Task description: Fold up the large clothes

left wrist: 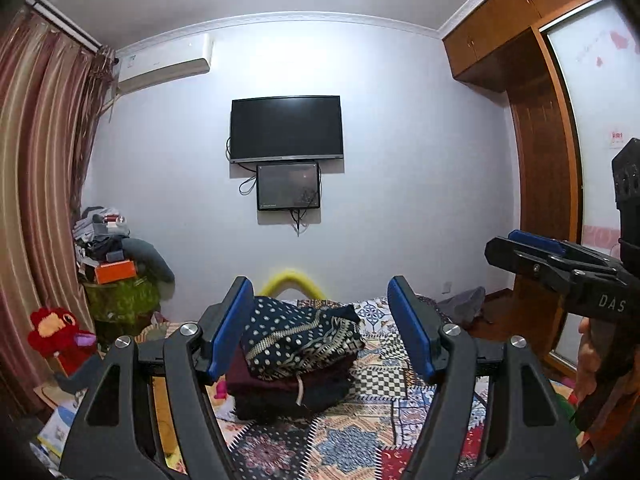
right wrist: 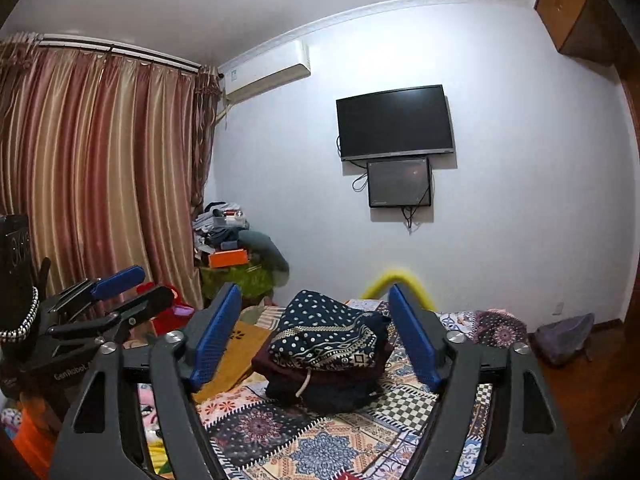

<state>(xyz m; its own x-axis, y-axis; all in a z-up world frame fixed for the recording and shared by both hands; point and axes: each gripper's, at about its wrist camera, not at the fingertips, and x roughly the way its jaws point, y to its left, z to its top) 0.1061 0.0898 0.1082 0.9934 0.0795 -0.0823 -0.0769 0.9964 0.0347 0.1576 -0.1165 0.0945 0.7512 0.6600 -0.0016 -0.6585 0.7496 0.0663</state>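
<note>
- While both claws point level across the room, the left claw (left wrist: 324, 328) stands released with nothing between its blue pads, and the right claw (right wrist: 316, 336) is likewise spread wide and empty.
- A stack of folded clothes (left wrist: 294, 364) sits on the bed (left wrist: 384, 384), well ahead of both claws and touching neither; a dark navy garment with white dots and a patterned border lies on top, maroon and darker pieces beneath.
- The bed carries a patchwork-print cover of medallions and checks.
- On the far white wall hang a dark television (left wrist: 286, 127) and a smaller screen (left wrist: 288, 187) just below it, cables dangling.
- An air conditioner (left wrist: 164, 68) is mounted near the ceiling beside striped pink-brown curtains (right wrist: 100, 168).
- A cluttered pile (left wrist: 112, 256) fills the corner by the curtains, with a red plush toy (left wrist: 52, 330) near it.
- A wooden wardrobe (left wrist: 536, 152) lines the opposite side.
</note>
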